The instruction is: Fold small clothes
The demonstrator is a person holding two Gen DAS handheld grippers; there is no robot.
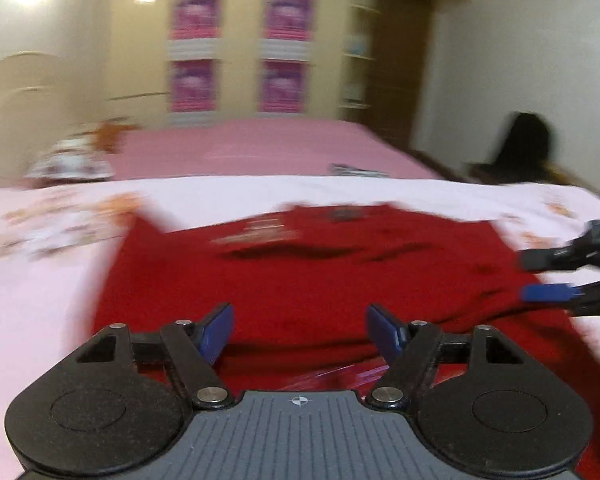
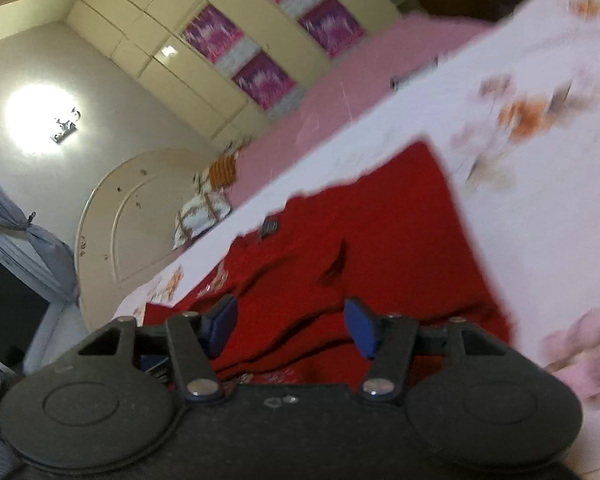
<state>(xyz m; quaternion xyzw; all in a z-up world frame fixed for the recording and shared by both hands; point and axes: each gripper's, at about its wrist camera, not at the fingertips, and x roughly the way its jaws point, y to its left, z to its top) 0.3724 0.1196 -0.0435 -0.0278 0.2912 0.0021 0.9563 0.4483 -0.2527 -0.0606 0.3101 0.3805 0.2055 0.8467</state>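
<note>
Red garment (image 1: pixel 320 280) flat; sheet (image 1: pixel 40 300) beside it bare.

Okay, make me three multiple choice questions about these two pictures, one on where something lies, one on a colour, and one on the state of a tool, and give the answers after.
1. The garment lies on:
A. a floral white sheet
B. a wooden floor
C. a chair

2. The garment's colour is:
A. blue
B. red
C. green

3. The left tool is:
A. shut on the garment
B. shut on nothing
C. open, holding nothing

Answers:
1. A, the sheet shows on both sides of the garment.
2. B, it is red in both views.
3. C, its blue pads stand apart above the cloth with nothing between them.
</note>
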